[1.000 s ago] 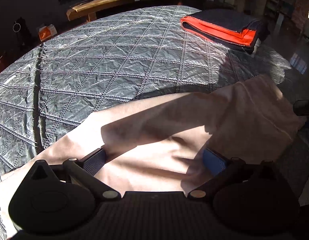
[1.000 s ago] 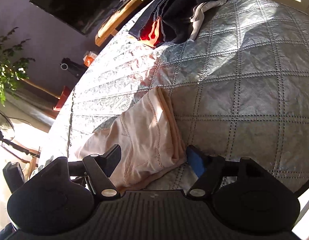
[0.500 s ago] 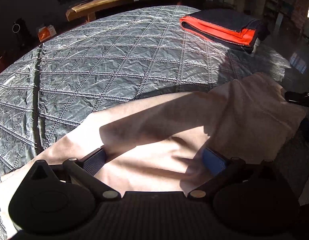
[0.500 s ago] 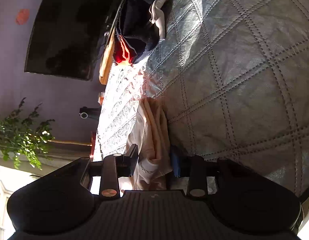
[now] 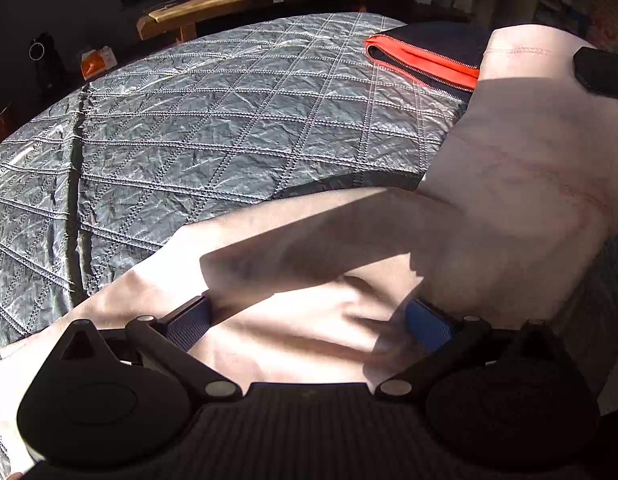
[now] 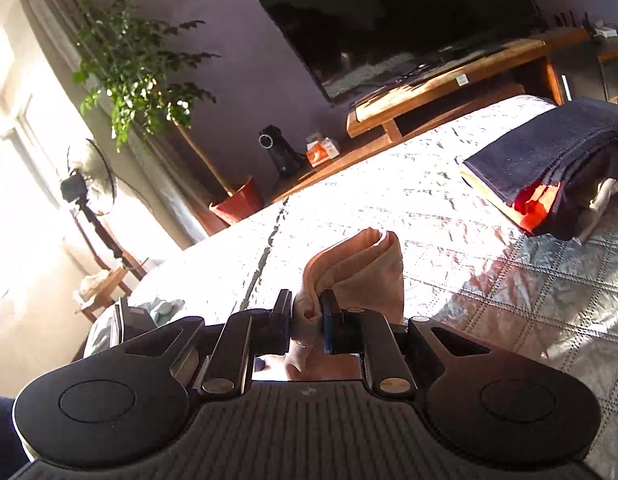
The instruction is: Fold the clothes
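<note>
A beige garment (image 5: 389,240) lies across the near side of a grey quilted bedspread (image 5: 229,128). My left gripper (image 5: 309,320) rests low over its near part, fingers spread wide and open, with cloth lying between them. The garment's right end is lifted off the bed and hangs from my right gripper (image 5: 601,72). In the right wrist view my right gripper (image 6: 307,316) has its jaws closing, both pads pinching a bunched fold of the beige garment (image 6: 361,264) held above the bedspread (image 6: 429,216).
A folded dark and orange stack of clothes (image 5: 425,56) sits at the far right of the bed, seen also as the stack (image 6: 549,164). Beyond the bed stand a wooden bench (image 6: 449,84), a television (image 6: 389,20), a potted plant (image 6: 141,60) and a fan (image 6: 89,184).
My right gripper closed on the garment's right end, rolled upright and lifted it off the bed. The raised cloth now covers part of the folded stack in the left view. The left gripper stayed put.
</note>
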Available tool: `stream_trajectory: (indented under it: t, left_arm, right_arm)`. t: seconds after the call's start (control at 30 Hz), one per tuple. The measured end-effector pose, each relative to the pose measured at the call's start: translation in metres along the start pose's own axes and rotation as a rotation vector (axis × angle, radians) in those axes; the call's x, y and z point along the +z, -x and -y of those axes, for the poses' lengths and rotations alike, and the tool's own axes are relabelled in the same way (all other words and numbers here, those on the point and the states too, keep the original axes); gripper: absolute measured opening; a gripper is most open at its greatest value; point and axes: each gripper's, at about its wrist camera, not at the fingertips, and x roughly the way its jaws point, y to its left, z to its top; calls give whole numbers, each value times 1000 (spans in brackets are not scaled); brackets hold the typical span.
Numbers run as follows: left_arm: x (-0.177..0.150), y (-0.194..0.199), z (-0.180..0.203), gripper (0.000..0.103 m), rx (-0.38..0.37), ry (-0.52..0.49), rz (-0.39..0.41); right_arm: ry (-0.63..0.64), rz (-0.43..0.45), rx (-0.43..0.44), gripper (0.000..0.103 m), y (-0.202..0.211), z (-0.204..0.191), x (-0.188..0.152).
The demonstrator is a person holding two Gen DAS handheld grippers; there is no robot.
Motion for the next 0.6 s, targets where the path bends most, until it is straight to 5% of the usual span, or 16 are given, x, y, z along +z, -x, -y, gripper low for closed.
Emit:
stream_trajectory:
  t: [0.17, 0.37, 0.6]
  left_arm:
    - [14, 15, -29, 101, 70, 33, 6]
    - [20, 30, -90, 101, 105, 210, -1]
    - [4, 45, -115, 101, 119, 210, -34]
  right_arm:
    - [146, -103, 13, 19, -9, -36, -7]
    - [358, -207, -6, 18, -30, -81, -6]
    - [592, -383, 11, 19, -66, -130, -34]
